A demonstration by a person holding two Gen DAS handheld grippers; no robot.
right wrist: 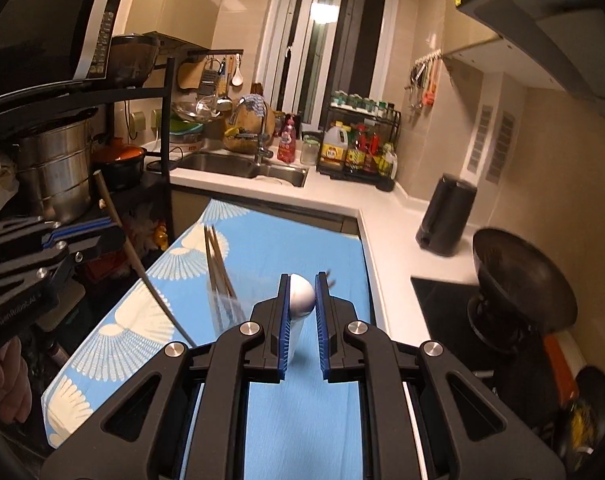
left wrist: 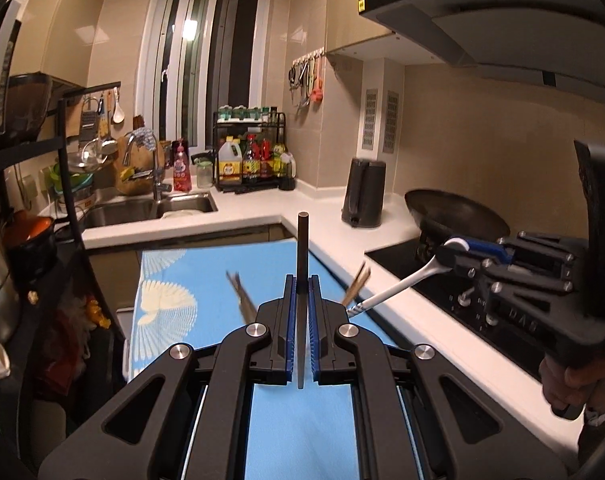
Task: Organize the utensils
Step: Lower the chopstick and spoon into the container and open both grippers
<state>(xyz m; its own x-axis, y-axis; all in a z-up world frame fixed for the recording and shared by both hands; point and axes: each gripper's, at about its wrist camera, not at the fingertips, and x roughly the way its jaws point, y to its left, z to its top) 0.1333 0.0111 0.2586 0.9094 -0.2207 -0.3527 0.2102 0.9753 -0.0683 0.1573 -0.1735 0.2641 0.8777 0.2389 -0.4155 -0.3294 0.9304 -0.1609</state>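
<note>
Motion blur smears the chopsticks standing in what looks like a clear glass on the blue mat. "GenRobot.AI" reads on the left gripper, whose jaws clamp a dark chopstick upright. The right gripper pinches a white spoon by its bowl, handle hidden below.

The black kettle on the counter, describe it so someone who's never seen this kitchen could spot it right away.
Find the white L-shaped counter and follow it past the corner toward the black cooktop. The kettle stands upright against the beige tiled wall, just before the wok: tall, matte black and cylindrical, unlike the wide, shallow wok.
</note>
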